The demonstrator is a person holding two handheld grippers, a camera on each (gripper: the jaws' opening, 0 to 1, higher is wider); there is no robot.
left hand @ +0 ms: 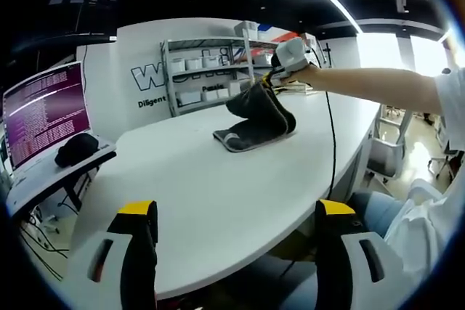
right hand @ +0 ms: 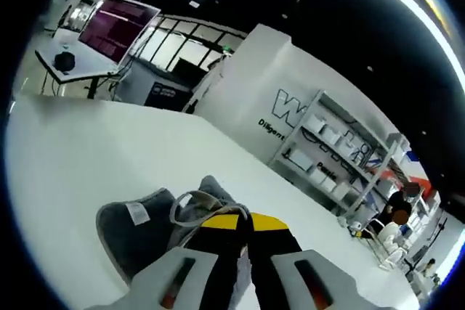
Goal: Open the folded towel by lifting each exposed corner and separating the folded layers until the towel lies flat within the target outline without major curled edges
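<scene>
A dark grey towel (left hand: 256, 120), soft and nappy w/ a paler stitched hem, sits far across a smooth white table (left hand: 196, 186) w/ a rounded edge. One corner is pulled up into a limp peak; the rest lies flat on the tabletop, folded layers showing at the near edge. The right gripper (left hand: 270, 78), seen in the left gripper view at the end of a person's outstretched bare forearm (left hand: 378, 86), pinches that raised corner from above. In the right gripper view the same gripper (right hand: 245, 224) has its yellow-tipped black jaws pressed together on the cloth, hem bunched just ahead of them, a small white care label (right hand: 134, 213) lying on the flat part at left.

The left gripper (left hand: 236, 212) hangs low at the table's near edge, well apart from the towel, its yellow-capped jaws spread wide w/ nothing between.

Background: a laptop (left hand: 45, 114) w/ a purple screen on a side desk, a black rounded object (left hand: 76, 147) beside it, metal shelving (left hand: 211, 70) w/ white boxes against a white wall.
</scene>
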